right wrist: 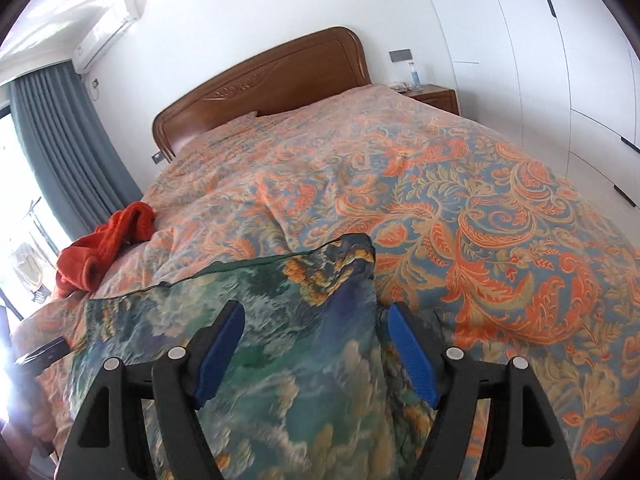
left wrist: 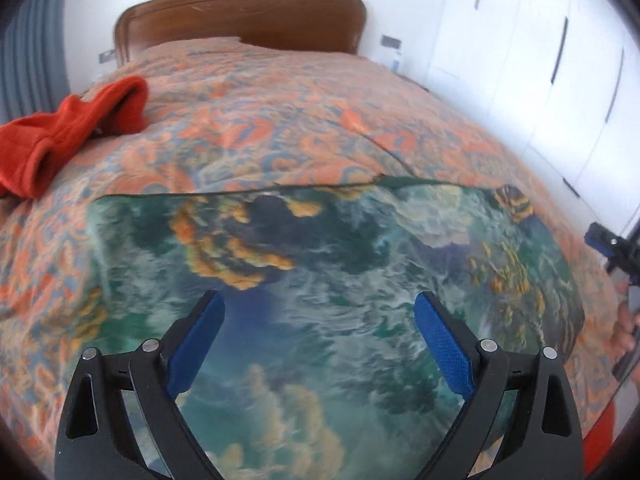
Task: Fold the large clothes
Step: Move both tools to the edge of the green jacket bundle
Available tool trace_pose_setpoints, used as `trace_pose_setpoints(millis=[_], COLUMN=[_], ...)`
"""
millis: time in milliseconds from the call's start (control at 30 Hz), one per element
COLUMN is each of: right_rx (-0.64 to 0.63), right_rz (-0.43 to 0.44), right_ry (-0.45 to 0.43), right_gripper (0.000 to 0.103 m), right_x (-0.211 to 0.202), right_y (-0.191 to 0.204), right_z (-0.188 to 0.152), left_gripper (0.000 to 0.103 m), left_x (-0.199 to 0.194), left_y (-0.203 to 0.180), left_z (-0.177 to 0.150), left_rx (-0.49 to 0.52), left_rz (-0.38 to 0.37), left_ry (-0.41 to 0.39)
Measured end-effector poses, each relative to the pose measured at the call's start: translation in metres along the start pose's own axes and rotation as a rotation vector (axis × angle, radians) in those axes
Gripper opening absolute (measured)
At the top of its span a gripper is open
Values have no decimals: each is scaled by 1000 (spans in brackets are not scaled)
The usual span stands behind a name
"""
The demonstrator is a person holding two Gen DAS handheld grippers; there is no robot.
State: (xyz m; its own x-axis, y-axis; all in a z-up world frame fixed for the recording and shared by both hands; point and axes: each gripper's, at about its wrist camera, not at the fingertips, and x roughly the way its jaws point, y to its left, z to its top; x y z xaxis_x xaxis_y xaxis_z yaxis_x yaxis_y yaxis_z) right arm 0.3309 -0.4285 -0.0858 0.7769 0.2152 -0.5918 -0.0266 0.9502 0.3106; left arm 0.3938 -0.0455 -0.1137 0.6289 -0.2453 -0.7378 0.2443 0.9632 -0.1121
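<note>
**Q:** What are the fingers doing?

**A:** The left gripper (left wrist: 320, 344), black with blue textured pads (left wrist: 444, 344), has its two fingers spread wide apart with nothing between them. It hangs over a large printed cloth in greens, blues and orange-yellow patches (left wrist: 340, 248); whether the fingers touch it cannot be told. The right gripper (right wrist: 316, 344) is the same make, its blue pads (right wrist: 412, 352) also well apart and clamping nothing. The right-hand edge of the cloth (right wrist: 280, 352) runs up between its fingers.

**Q:** Where does the cloth lie?

**A:** Spread fairly flat on the near end of a bed, on top of an orange and blue-grey paisley bedspread (right wrist: 460, 200). Its far edge is a straight dark hem running across the bed. In the right wrist view, the far right corner stands up in a slight peak.

**Q:** What else is around?

**A:** A crumpled red-orange knitted garment (left wrist: 68, 136) sits near the left edge of the bed, well apart from the cloth. At the far end stands a curved brown wooden headboard (right wrist: 272, 84). Beside the bed on the right are a small wooden bedside table (right wrist: 436, 96) and tall white wardrobe doors with dark handles (right wrist: 560, 60). On the left hang grey-blue curtains (right wrist: 68, 152), with a white wall air conditioner (right wrist: 108, 28) above them.
</note>
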Motion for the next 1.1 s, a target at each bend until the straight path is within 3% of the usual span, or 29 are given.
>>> trace_pose_setpoints(millis=[100,267,433,500,667,833,1000,1100], right_rx=[-16,-12,71,84,125,142,176,183], right_rz=[45,91,131,120,93,84,95,96], right_ry=[-3,41,58,56,39,41,34,12], right_gripper=[77,77,77,77,77,77,77,78], right_x=[-37,-89,-119,-124,-132,-130,-129,-124], right_y=[6,13,16,17,11,2,0,0], right_z=[-31,-96,-148,-161,-174,-174,-175,-171], left_gripper=[96,96,96,96,96,96,97,98], left_x=[50,88,91,85,52,14,-16,-33], left_y=[-19,0,13,6,-31,-52,-71,-88], left_z=[10,58,62,54,14,-36,-66,-70], left_rx=[29,-143,-221,-190,28,132,191,247], left_rz=[41,70,63,42,76,103,71,6], left_ry=[113,129,127,129,120,84,71,22])
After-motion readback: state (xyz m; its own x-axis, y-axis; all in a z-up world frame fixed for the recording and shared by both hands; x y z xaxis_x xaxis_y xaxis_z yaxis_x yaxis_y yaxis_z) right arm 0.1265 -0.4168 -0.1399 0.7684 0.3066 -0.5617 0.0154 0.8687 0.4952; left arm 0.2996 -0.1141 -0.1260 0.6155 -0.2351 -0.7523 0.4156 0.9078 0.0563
